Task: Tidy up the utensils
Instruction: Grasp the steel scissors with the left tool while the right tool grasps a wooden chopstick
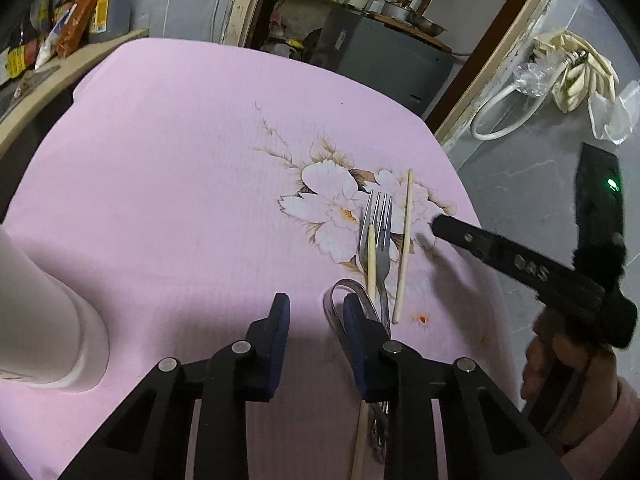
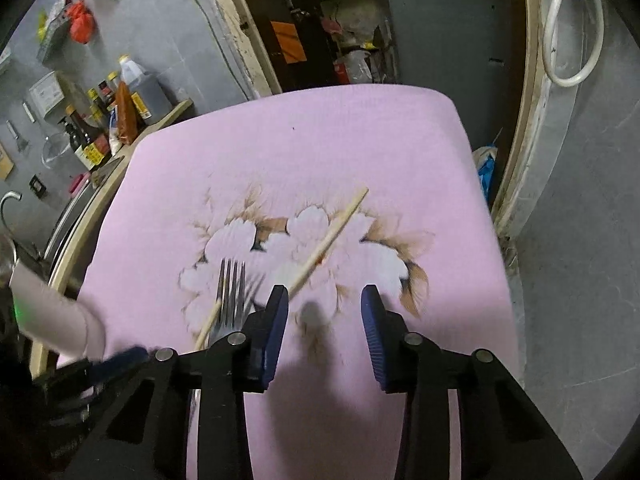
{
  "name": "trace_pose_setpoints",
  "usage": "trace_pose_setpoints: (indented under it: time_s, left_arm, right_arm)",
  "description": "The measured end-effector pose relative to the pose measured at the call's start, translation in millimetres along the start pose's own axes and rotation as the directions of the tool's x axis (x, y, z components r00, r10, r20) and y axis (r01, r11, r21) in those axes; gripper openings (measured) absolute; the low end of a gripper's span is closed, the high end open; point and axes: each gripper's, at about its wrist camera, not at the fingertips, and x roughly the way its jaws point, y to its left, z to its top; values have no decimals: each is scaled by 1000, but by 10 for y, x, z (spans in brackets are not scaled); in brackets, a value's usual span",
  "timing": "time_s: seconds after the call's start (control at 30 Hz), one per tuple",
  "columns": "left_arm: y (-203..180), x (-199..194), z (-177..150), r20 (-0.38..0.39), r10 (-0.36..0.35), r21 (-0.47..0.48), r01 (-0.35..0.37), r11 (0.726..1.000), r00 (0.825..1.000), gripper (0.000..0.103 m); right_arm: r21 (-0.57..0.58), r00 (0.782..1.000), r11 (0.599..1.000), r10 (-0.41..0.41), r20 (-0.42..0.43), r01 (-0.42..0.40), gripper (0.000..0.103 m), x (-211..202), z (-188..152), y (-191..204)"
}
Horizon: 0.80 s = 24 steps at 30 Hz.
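Utensils lie clustered on the pink surface (image 1: 160, 160), over the printed flower: a metal fork (image 1: 378, 232) with tines toward 12 o'clock, one chopstick (image 1: 372, 256) lying on top of the fork, a second chopstick (image 1: 404, 248) just beside it at 3 o'clock, and a spoon (image 1: 340, 300) partly hidden at 6 o'clock of the tines. Left gripper (image 1: 316, 320): jaws partly open, nothing between them; its right finger sits over the spoon and fork handles. Right gripper (image 2: 324, 312): jaws partly open, empty; the second chopstick passes just behind its left finger at 10 o'clock. A white cylinder (image 1: 48, 320) stands near at 9 o'clock in the left wrist view, presumably the holder. Judgement: step in hand is the pick. To do it well, shift each gripper sideways so one item sits centred between the pads, and lift the top chopstick before the fork.
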Motion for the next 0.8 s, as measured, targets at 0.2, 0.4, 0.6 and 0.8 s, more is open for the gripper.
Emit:
trace_pose_setpoints:
  time_s: [0.2, 0.4, 0.6, 0.8]
  left_arm:
    - [39, 25, 27, -19, -34, -27, 34, 999, 999, 26]
    - [85, 69, 68, -39, -94, -71, 91, 993, 995, 24]
    - [137, 119, 104, -61, -136, -103, 129, 986, 989, 20]
    - [80, 157, 154, -91, -122, -72, 116, 991, 988, 7]
  right_arm:
    - [14, 999, 1000, 1, -42, 0, 31, 194, 105, 62]
    - [41, 997, 999, 2, -78, 1, 28, 300, 175, 52]
    - [51, 992, 998, -32, -123, 38, 26, 364, 228, 91]
    - [22, 984, 995, -89, -153, 94, 12, 380, 246, 139]
